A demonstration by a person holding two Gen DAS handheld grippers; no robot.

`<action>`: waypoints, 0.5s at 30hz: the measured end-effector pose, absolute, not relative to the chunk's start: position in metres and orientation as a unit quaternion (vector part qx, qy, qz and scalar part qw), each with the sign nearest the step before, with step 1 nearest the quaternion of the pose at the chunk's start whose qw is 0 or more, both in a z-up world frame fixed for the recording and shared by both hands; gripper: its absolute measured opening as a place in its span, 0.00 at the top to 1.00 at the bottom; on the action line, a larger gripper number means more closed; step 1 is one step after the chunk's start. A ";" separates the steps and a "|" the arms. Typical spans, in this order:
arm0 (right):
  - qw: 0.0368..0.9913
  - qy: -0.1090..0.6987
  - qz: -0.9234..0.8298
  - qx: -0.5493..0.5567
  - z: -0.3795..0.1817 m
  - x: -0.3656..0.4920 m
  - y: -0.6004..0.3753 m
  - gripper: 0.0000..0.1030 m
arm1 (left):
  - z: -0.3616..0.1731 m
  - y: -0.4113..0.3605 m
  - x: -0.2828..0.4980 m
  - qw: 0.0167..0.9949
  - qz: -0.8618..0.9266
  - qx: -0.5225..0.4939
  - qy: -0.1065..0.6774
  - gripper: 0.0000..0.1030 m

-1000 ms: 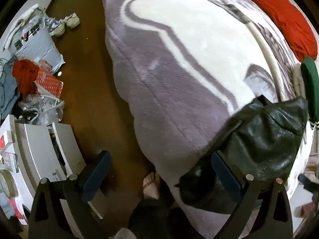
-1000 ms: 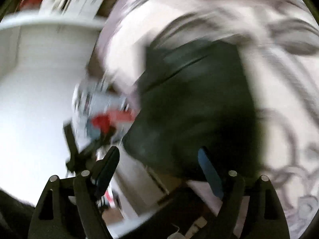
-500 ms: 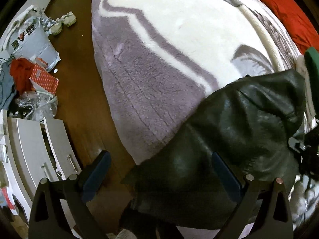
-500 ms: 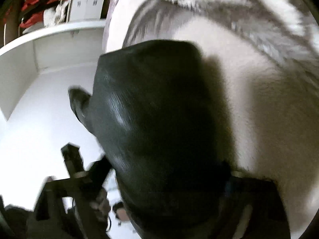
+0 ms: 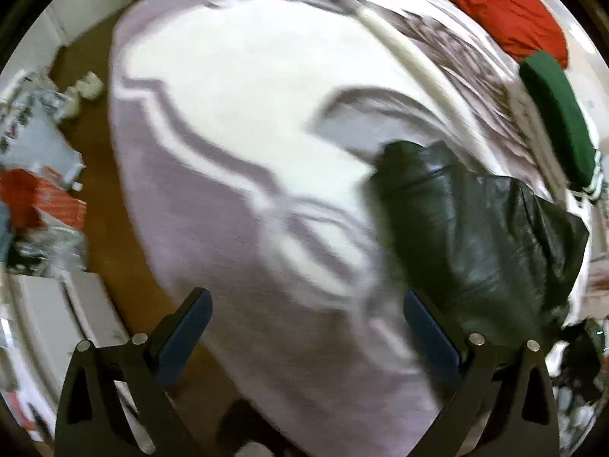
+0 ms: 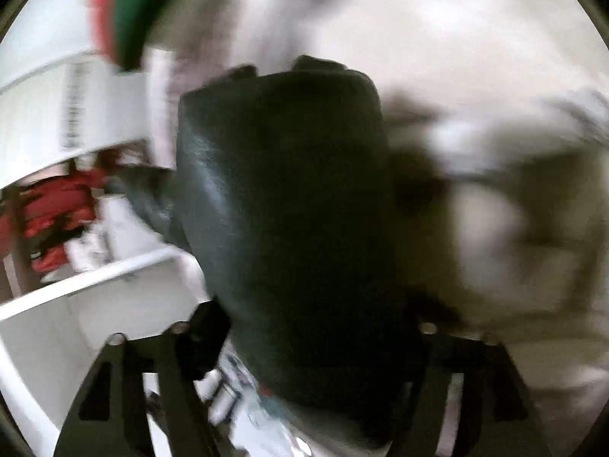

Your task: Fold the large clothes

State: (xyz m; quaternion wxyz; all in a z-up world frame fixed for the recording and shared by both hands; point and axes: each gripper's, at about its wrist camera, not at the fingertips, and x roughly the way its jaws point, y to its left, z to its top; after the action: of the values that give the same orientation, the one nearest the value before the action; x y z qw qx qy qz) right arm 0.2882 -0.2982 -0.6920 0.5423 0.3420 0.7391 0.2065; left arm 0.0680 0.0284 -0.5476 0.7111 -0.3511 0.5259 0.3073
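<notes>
A black leather jacket (image 5: 475, 236) lies bunched on the purple and white blanket (image 5: 247, 133) of a bed, at the right of the left wrist view. My left gripper (image 5: 306, 331) hangs open above the blanket with nothing between its fingers; the jacket's edge is just beyond its right finger. In the blurred right wrist view the jacket (image 6: 289, 198) fills the gap of my right gripper (image 6: 316, 331). Its jaws are opening, and the bulky leather still touches both fingers. The pads are hidden by the jacket.
A red pillow (image 5: 491, 3) and a green garment (image 5: 559, 114) lie at the bed's far right edge. Brown floor (image 5: 95, 228) runs along the left, with bags and clutter (image 5: 38, 175) and white drawers (image 5: 45, 312). White shelves (image 6: 95, 278) hold red clothes (image 6: 57, 209).
In the left view the jacket has moved from under the gripper to further up and right on the bed. The right view has rolled, with the jacket staying between its fingers.
</notes>
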 end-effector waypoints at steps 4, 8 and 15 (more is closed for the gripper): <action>0.593 0.727 0.223 0.266 -0.638 0.306 -0.336 0.26 | -0.565 0.010 0.096 0.709 0.261 -0.403 0.516 0.01; 0.638 0.693 0.268 0.203 -0.577 0.346 -0.352 0.26 | -0.575 0.004 0.115 0.706 0.219 -0.475 0.478 0.01; 0.590 0.713 0.378 0.025 -0.578 0.394 -0.220 0.26 | -0.588 0.010 0.117 0.693 0.227 -0.523 0.441 0.62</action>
State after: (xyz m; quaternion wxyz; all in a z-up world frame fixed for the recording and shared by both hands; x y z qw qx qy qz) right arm 0.3936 -0.2204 -0.5781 0.5898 0.0247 0.7133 0.3779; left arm 0.1172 0.0102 -0.5880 0.6934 -0.5230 0.4408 0.2265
